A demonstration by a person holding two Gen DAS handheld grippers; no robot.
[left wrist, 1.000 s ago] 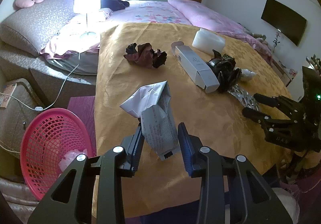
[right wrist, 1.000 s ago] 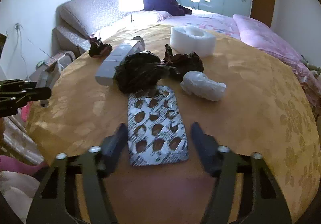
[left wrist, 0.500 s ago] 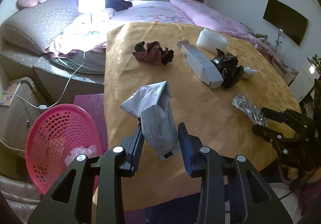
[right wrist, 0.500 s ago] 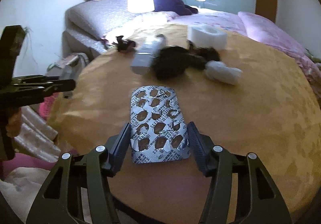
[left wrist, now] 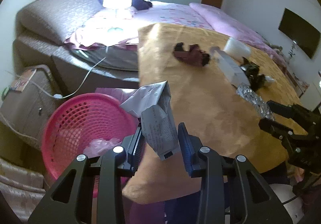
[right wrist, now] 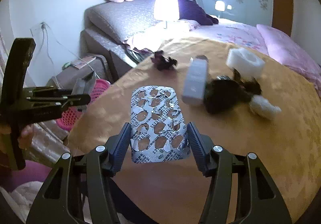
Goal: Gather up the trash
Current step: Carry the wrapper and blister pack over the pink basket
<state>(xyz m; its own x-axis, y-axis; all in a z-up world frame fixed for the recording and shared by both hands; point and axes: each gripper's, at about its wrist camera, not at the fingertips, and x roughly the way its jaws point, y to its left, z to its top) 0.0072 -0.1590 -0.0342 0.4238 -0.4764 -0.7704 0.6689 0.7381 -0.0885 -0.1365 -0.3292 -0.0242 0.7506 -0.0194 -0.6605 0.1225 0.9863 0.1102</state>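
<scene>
My left gripper is shut on a crumpled grey paper packet and holds it over the table's left edge, beside the pink mesh basket on the floor. My right gripper is shut on an empty foil pill blister and holds it above the table; it also shows in the left wrist view. On the yellow tablecloth lie a dark red wrapper, a long white box, a black crumpled bag, a white foam block and a white wad.
The basket holds a pale plastic wad. A bed with a lit lamp stands behind the table. A brown box and a white cable are on the floor at left.
My left gripper has carried the packet left, off the table toward the basket. My right gripper has shut on the blister, lifted it and pulled back from the other trash.
</scene>
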